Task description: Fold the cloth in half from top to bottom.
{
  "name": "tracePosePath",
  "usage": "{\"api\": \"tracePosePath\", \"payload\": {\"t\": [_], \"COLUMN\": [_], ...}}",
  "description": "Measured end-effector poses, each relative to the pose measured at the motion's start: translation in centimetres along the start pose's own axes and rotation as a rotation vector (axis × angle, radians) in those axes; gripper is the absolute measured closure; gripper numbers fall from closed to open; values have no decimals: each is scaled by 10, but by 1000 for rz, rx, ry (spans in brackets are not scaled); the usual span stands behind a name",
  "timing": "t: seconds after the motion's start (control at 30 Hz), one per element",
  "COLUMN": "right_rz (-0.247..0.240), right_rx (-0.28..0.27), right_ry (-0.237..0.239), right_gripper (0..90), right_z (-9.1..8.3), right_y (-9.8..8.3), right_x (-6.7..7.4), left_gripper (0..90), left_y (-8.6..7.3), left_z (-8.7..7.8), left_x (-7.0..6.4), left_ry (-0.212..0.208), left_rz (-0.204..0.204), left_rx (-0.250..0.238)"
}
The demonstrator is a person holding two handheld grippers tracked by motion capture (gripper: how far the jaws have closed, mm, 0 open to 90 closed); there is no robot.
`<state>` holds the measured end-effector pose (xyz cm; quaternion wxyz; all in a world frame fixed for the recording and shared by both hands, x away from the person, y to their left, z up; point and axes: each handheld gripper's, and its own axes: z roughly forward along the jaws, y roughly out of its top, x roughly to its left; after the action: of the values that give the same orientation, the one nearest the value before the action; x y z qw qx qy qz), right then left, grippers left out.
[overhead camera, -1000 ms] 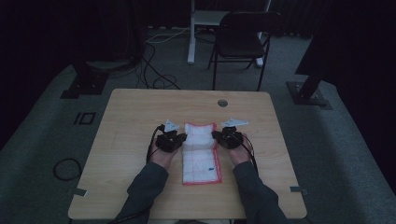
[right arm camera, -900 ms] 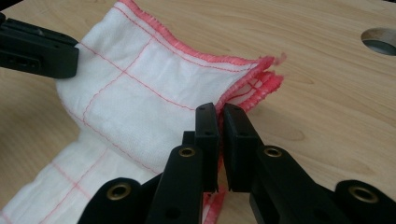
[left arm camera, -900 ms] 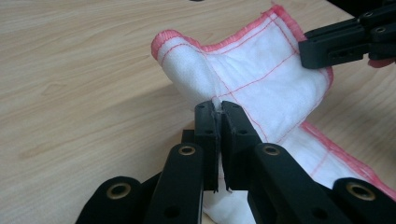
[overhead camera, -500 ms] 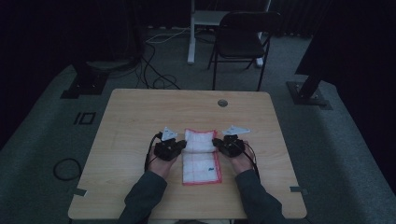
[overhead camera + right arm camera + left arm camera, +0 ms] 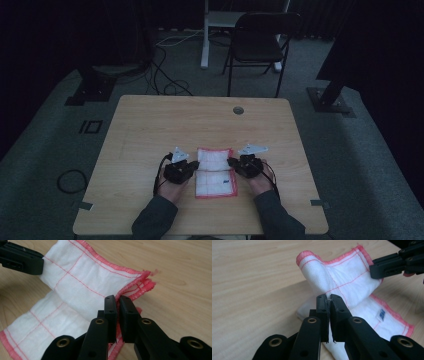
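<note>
A: From the high view, where is everything?

B: The cloth (image 5: 216, 172) lies on the table (image 5: 150, 130), near the person's edge. The left gripper (image 5: 189, 167) is at its left side and the right gripper (image 5: 234, 163) at its right side, each touching an edge about midway along.

A: And the left gripper view?

B: Its jaws are closed on a pinch of cloth (image 5: 342, 280), and the far part is raised off the table in a soft hump. The bite is thin, only a little fabric between the tips. I judge that a sideways tug could pull it free on that side.

A: The other claw shows there too?

B: Yes, the right gripper (image 5: 374, 270) meets the cloth's far edge at the upper right.

A: Now the right gripper view.

B: Its jaws are clamped on the pink hem (image 5: 135, 288), where several layers bunch together. The left gripper (image 5: 40, 265) holds the opposite side.

A: So what might go wrong?

B: If the hands move unevenly, the fold may land skewed, with the edges not lining up. The right bite may also miss a layer of the bunched hem, which would then sag. Too hard a pull could drag the lower part across the table.
</note>
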<state>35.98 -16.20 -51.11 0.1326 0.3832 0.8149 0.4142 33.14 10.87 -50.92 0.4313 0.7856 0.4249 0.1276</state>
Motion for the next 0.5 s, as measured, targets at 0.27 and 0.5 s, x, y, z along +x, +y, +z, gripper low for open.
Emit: {"api": "tracePosePath", "payload": {"t": [0.27,0.5], "right_rz": [11,26], "right_rx": [14,33], "right_ry": [8,16], "right_gripper": [853,846], "right_z": [1,3], "right_y": [-14,-21], "right_x": [4,3], "left_gripper": [867,852], "left_y": [-20,-28], "left_z": [7,10], "left_x": [-6,-6], "left_ry": [12,14], "left_rz": [-14,-16], "left_rx": [52,64]}}
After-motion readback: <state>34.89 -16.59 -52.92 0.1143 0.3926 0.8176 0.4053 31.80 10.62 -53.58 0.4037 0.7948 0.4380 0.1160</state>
